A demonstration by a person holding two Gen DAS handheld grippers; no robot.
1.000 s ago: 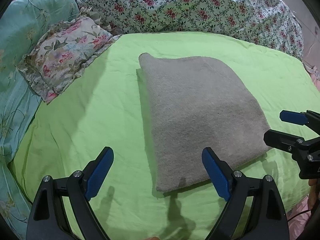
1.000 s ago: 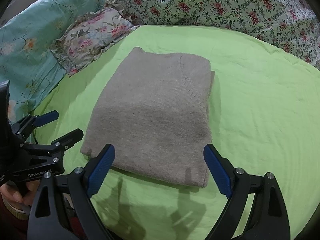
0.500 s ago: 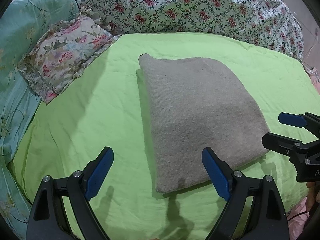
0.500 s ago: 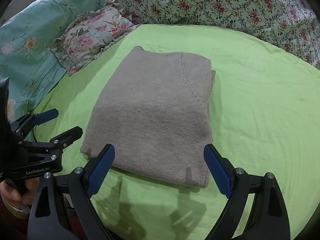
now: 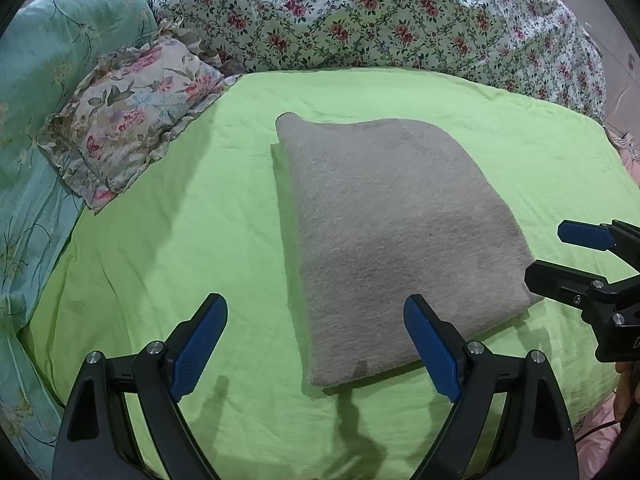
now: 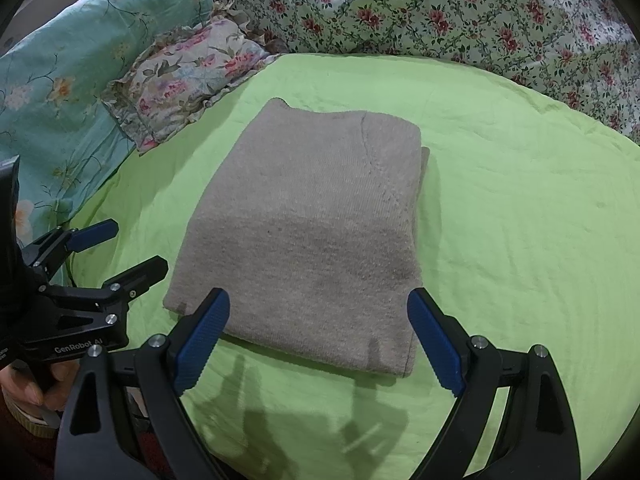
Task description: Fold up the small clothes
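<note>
Left wrist view: the left gripper (image 5: 316,340) hangs over a lime-green bedsheet (image 5: 160,240) with its jaws spread wide and nothing between them. A grey knitted garment (image 5: 392,240), already folded into a thick rectangle, lies ahead and to the right of it; the garment's near left corner sits roughly between the fingertips, just beyond them. Its long axis runs away from the camera toward the floral quilt (image 5: 400,20). The right gripper (image 5: 560,256) enters at the right edge, level with the garment's near right corner and just beside it.

Right wrist view: the right gripper (image 6: 318,340) is likewise wide open and empty, pointing almost squarely at the garment's (image 6: 316,232) near short edge, which spans the gap between its fingertips. The left gripper (image 6: 132,248) sits off the near left corner, apart from the cloth (a hand (image 6: 36,384) is partly visible on its handle).

Judged from this, the right gripper is the better centred on the near edge; any further fold would lift that edge toward the far one.
</note>
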